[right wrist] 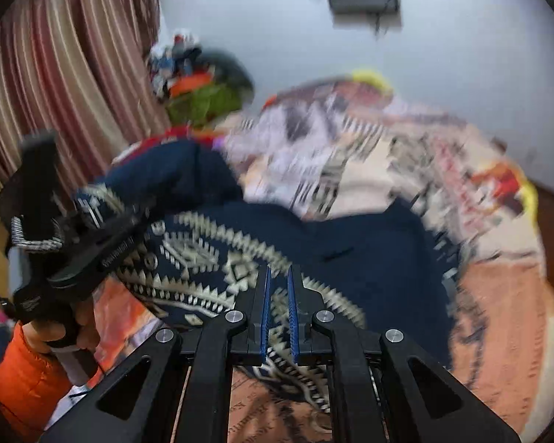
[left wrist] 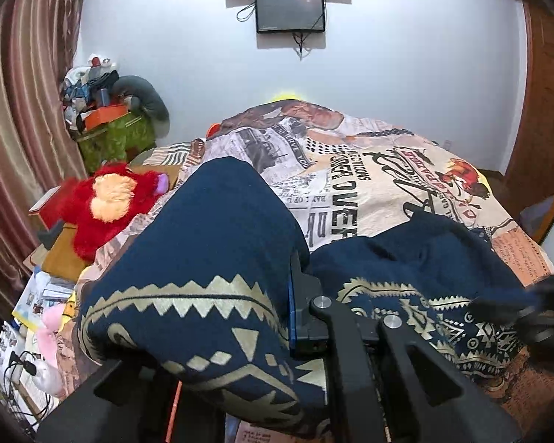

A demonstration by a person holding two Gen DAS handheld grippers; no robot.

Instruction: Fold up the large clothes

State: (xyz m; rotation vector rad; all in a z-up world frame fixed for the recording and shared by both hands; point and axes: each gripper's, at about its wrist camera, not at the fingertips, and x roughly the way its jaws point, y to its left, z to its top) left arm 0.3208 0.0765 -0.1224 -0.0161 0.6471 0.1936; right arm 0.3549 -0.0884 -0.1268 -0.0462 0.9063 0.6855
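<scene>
The bed [left wrist: 406,199], under a cream spread printed with newspaper motifs, fills the middle of both views, and the navy garment [right wrist: 351,243] with its gold zigzag border lies across the near end of it. Judging by how it sits, the fold is only begun. Most of the cloth rests flat on the near right, while the left part is lifted into a rounded hump over the left gripper [left wrist: 295,295], as if about to be carried across. No neat rectangle shows yet, so I would put the task at an early stage, with the lifted part still to be laid down and further folds to come.

The left gripper's jaws are drawn close together on a fold of the garment, which drapes over and hides one finger entirely. The right gripper [right wrist: 279,295] has its blue-lined jaws nearly together, pinching the patterned hem at the near edge.

The garment's full outline cannot be made out, since its near edge runs under the gripper bodies and its bunched left part hides what lies beneath. What kind of clothing it is I cannot tell. The right wrist view is smeared by motion, so the far bed and the clutter by the curtain [left wrist: 22,103] are vague. A red plush toy [left wrist: 107,199] lies off the bed's left side
</scene>
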